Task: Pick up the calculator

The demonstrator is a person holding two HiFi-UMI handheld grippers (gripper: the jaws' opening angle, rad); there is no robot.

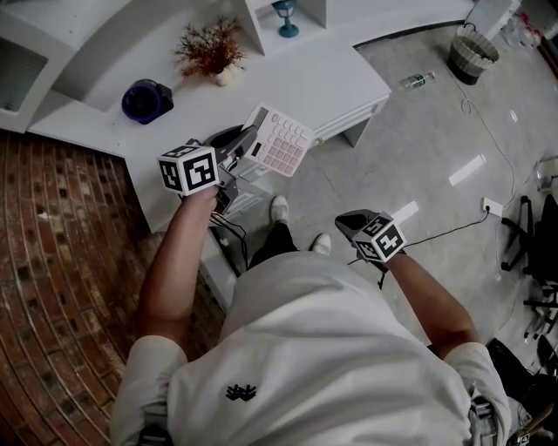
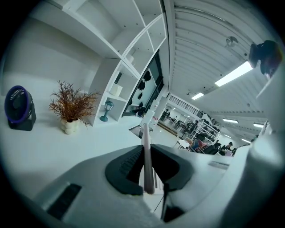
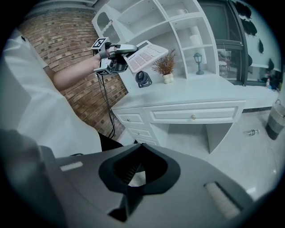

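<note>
The calculator [image 1: 279, 142] is white with pale pink keys. It hangs tilted in the air above the front edge of the white desk [image 1: 336, 83], and my left gripper [image 1: 248, 154] is shut on its near edge. In the left gripper view the calculator [image 2: 146, 156] shows edge-on as a thin slab clamped between the dark pads. The right gripper view shows the calculator [image 3: 147, 53] raised at upper left in the left gripper [image 3: 118, 55]. My right gripper [image 1: 350, 223] hangs over the grey floor beside the person's right leg. Its jaws [image 3: 141, 147] meet at the tips with nothing between them.
On the desk stand a blue fan [image 1: 146, 100], a dried plant in a pot [image 1: 210, 53] and a small blue lantern [image 1: 286, 17]. A brick wall [image 1: 61, 244] is at left. A basket [image 1: 472, 54] and a bottle [image 1: 418, 80] lie on the floor beyond the desk.
</note>
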